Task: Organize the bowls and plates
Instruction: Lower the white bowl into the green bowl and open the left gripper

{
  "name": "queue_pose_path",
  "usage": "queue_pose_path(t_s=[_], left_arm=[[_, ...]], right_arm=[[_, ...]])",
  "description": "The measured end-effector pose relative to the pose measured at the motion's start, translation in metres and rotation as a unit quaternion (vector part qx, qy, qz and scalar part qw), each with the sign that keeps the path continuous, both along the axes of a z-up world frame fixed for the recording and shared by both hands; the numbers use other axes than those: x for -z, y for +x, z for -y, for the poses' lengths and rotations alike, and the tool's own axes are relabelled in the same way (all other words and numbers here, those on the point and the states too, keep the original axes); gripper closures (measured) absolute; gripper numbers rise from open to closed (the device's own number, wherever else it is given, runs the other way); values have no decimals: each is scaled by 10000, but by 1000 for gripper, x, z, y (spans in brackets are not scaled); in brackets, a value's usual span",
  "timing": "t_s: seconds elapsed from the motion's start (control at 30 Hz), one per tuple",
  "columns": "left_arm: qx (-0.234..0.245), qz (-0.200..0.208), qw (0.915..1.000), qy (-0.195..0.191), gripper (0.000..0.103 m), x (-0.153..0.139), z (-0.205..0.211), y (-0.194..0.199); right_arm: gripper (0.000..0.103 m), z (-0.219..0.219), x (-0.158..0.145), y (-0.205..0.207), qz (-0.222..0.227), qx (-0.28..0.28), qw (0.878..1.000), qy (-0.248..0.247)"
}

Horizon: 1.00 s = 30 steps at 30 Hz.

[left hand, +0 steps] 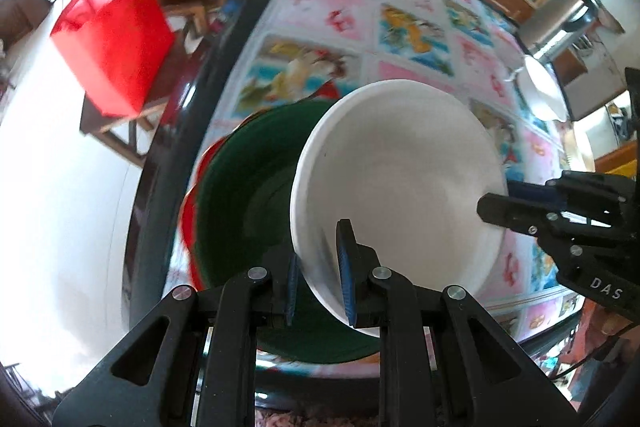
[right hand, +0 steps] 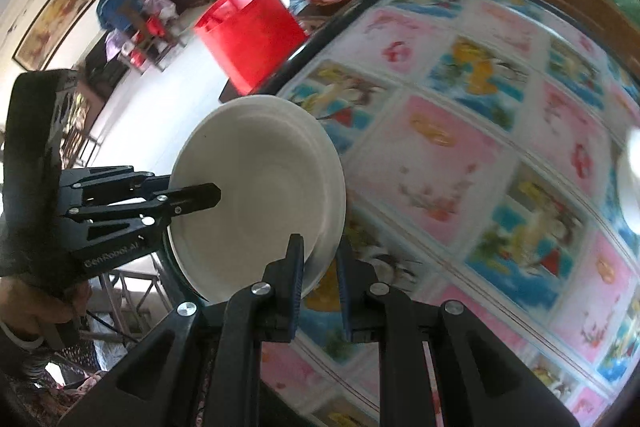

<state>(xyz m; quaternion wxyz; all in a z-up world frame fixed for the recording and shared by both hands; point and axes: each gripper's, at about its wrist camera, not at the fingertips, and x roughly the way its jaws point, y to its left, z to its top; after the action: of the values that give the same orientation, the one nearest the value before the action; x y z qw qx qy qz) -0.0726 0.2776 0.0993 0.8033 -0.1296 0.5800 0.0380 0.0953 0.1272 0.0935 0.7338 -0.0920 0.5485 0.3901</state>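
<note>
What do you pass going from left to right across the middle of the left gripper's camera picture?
Red bag → green plate → white plate held in the left gripper → right gripper gripping the plate's far rim.

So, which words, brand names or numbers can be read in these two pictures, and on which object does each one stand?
"DAS": white letters on the black body of the right gripper, seen from the left wrist view; the word may continue out of sight.
"GenRobot.AI": on the black body of the left gripper, seen from the right wrist view; small and partly blurred.
The tablecloth has only pictures; any writing there is too blurred to read.
</note>
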Motion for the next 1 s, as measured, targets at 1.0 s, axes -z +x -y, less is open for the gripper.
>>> queue_pose_path(t_s=[1.0], left_arm=[[87,-315,9953,913,82,42,-5,2]], right_arm=[[78,-36,18,-15,46,-318,9977,-601]])
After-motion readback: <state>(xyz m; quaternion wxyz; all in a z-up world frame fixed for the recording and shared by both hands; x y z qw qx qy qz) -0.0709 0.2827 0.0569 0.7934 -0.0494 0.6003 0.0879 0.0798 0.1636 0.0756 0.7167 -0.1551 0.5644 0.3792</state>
